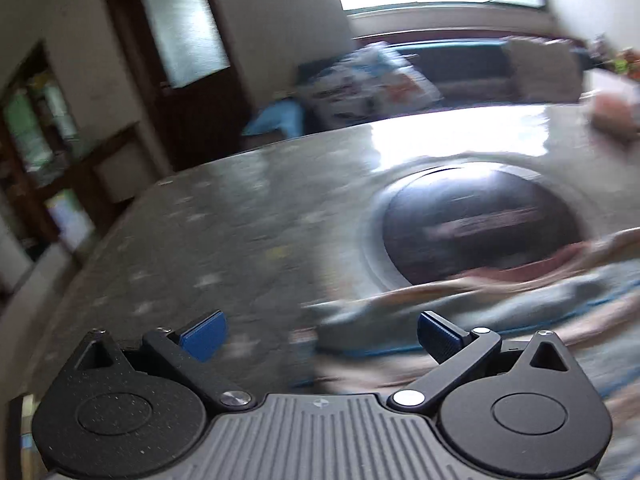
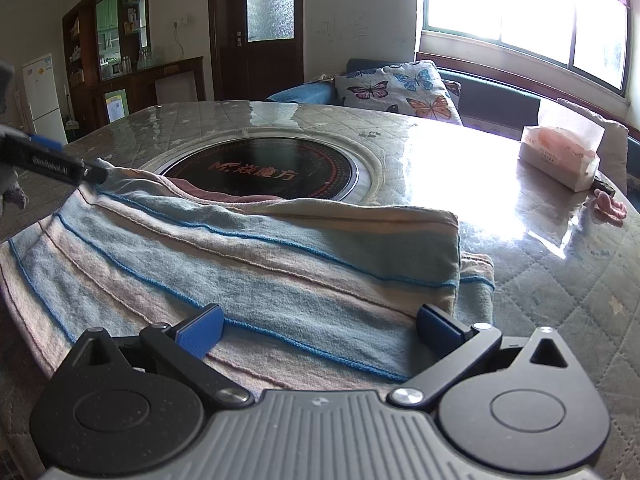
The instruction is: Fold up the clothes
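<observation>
A striped garment, pale blue and pink with blue seams, lies folded on the quilted table. Its far edge overlaps the black round cooktop. My right gripper is open and empty, just above the garment's near edge. My left gripper is open and empty; its view is motion-blurred, with the garment ahead and to the right. The left gripper also shows in the right wrist view, at the garment's far left corner; I cannot tell if it touches the cloth.
A tissue box stands at the table's far right, with a small pink item beside it. A butterfly cushion sits on the bench behind the table. Cabinets and a door stand at the back left.
</observation>
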### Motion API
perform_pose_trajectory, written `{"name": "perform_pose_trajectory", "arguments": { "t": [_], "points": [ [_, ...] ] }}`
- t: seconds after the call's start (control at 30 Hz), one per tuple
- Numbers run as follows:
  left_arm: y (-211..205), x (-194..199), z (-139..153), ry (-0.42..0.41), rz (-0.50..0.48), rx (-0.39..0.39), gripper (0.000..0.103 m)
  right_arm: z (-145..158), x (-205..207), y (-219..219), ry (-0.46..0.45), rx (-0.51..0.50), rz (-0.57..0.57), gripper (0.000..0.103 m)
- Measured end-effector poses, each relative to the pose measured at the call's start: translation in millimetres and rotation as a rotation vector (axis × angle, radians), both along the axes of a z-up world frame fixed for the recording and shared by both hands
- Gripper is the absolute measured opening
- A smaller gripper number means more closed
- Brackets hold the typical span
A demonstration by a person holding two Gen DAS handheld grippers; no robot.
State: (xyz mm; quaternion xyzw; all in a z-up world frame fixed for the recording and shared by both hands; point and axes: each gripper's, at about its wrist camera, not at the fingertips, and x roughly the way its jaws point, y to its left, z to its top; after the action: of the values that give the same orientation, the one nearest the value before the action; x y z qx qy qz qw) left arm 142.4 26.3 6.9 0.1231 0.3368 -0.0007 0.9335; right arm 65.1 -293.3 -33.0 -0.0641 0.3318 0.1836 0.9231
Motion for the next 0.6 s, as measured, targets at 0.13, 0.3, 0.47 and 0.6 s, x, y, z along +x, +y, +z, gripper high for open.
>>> {"name": "perform_pose_trajectory", "arguments": {
  "t": [0.13,0.3,0.47,0.6],
  "points": [
    [-35.9,4.4,-6.7,0.026,-0.1,-0.017,0.103,-0.1,-0.4,-0.1,0.0,0.0,0.0,0.103],
    [-51.7,19.4,-31.5,0.083,-0.086,0.036,0.103,-0.2,-0.4,0.1,0.0,0.0,0.0,0.103],
    [-41.7,24.8,-34.5,0.08,-0.031,0.019,0.103,0.4,-0.5,0.0,0.001,-0.002,0.002,0.103],
    [-33.1,17.5,-28.7,0.071,-0.018,0.006,0.103,3.6,-2.9,2.1,0.004,-0.017,0.014,0.103]
  ]
}}
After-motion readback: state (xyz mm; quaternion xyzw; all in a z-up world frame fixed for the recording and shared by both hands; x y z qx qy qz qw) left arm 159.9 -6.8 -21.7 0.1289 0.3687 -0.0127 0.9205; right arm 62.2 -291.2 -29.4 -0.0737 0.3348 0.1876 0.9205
